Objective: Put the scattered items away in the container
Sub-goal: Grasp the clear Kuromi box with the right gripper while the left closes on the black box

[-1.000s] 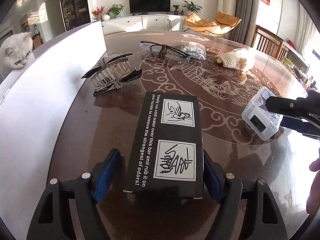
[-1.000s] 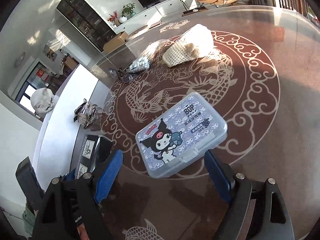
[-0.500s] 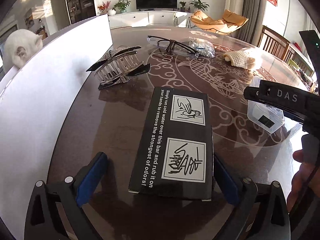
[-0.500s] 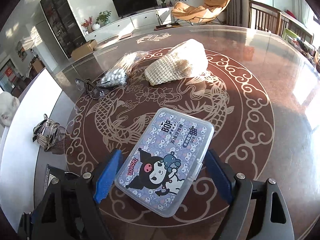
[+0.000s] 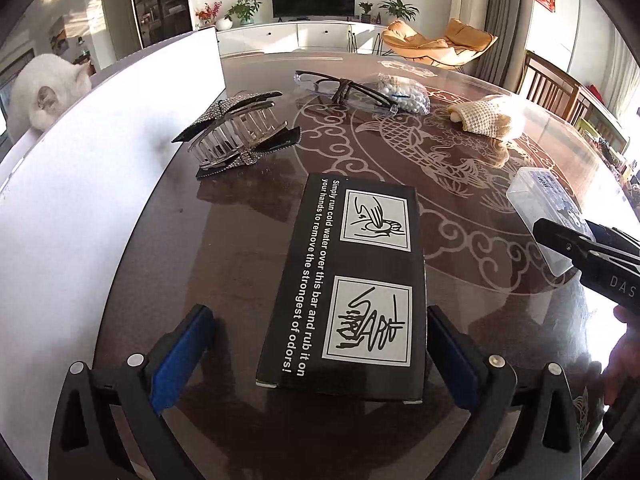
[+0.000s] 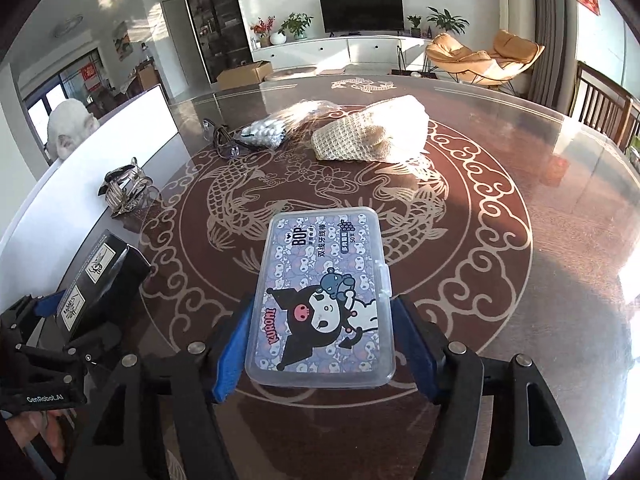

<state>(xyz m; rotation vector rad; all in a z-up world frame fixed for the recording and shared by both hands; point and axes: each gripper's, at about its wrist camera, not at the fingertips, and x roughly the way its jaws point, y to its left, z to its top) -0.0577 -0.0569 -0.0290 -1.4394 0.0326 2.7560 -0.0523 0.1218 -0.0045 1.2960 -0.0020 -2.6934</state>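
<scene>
Two grippers, two boxes
Our left gripper (image 5: pixel 320 356) straddles the black box (image 5: pixel 348 288), jaws apart; our right gripper (image 6: pixel 322 354) is closing around the floss case (image 6: pixel 324 300).

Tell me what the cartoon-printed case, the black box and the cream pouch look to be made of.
Cartoon-printed case: clear glossy plastic, probably; see-through rim and moulded latch.
Black box: printed cardboard, likely; sharp folded edges, slight sheen.
Cream pouch: knitted or crocheted yarn; open mesh texture, soft slumped shape.
</scene>
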